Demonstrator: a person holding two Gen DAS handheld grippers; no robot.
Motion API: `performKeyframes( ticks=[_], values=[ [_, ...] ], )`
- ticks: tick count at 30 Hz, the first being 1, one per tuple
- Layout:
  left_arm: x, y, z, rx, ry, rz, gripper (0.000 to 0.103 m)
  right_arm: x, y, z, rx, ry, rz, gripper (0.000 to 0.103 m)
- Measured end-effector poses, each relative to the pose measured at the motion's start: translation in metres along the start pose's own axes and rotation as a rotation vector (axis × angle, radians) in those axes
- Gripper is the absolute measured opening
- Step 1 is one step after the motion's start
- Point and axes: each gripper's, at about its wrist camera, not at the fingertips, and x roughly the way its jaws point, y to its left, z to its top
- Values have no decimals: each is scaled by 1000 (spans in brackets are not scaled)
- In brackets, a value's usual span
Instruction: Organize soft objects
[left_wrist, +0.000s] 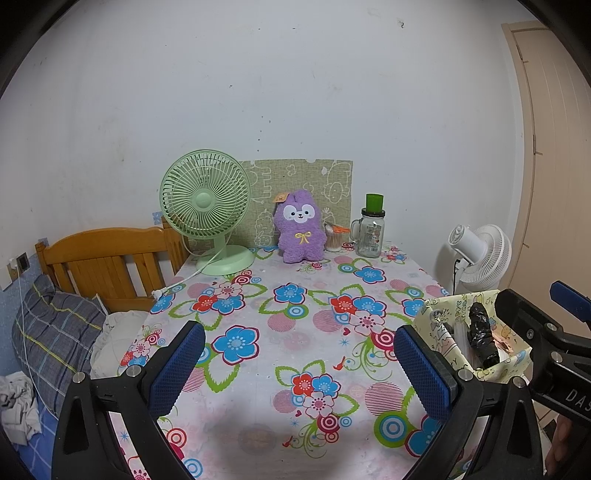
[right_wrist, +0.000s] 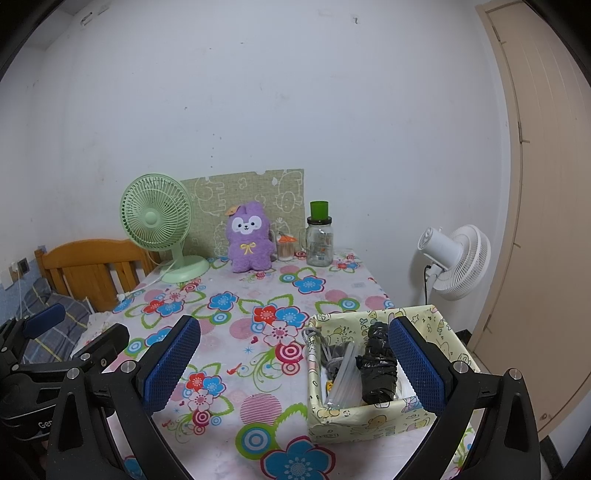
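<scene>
With both tools spread and empty, the left tool (left_wrist: 299, 363) and right tool (right_wrist: 295, 363) hovering at the desk's (left_wrist: 258, 302) near edge, we should reach for the purple plush toy (left_wrist: 301, 227) (upright at the far wall) and pinch its body gently.

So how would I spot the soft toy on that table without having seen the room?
Find the table with the flowered cloth and look to its far edge by the wall. There, between the green desk fan and the glass jar with the green cap, sits the plush toy. It alone is fuzzy and purple, with a white face and a yellow bow.
</scene>
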Motion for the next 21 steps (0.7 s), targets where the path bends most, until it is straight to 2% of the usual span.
performKeyframes(
  ticks=[21],
  values=[
    [0,0,0,1,0,1,103,0,-2,-1,3,3,-1,103]
  ],
)
